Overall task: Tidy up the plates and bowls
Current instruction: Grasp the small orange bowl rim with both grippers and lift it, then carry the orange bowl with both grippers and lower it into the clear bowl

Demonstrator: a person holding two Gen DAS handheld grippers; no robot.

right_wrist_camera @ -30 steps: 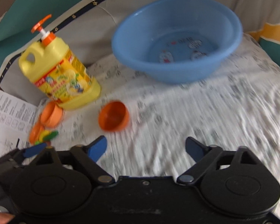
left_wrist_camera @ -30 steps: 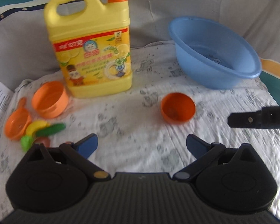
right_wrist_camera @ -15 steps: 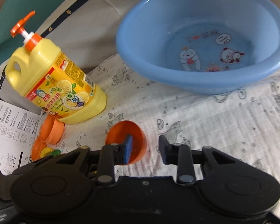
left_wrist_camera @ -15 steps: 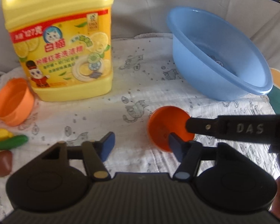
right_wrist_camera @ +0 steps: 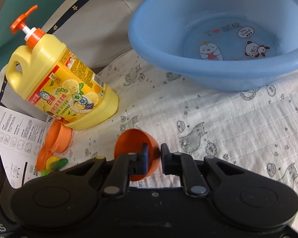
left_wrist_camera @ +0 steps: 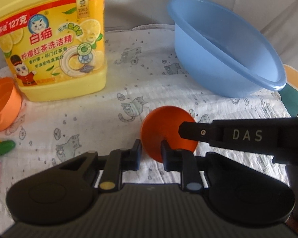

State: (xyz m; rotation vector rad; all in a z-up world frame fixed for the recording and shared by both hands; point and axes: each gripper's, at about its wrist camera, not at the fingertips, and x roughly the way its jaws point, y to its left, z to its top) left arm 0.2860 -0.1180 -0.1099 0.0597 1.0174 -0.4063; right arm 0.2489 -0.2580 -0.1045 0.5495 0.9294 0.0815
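Here both grippers have closed on the small dark-orange bowl (left_wrist_camera: 164,130), which sits tipped on its side on the cat-print cloth (left_wrist_camera: 101,119), in front of the blue basin (left_wrist_camera: 224,59) and well apart from it. The left gripper (left_wrist_camera: 150,152) has its fingers narrowed onto the bowl's near rim, one outside the wall and one inside. The right gripper (right_wrist_camera: 154,157) pinches the opposite rim the same way, its left finger inside the bowl; in the left wrist view it reaches in as a black bar from the right. Both pairs of fingers have just been closing, the rim between them. Left of the basin stands the yellow detergent jug (right_wrist_camera: 57,83). Beside the jug, further from the basin, lies a paler orange cup (left_wrist_camera: 3,103) on its side, with toy vegetables (right_wrist_camera: 55,164) next to it.
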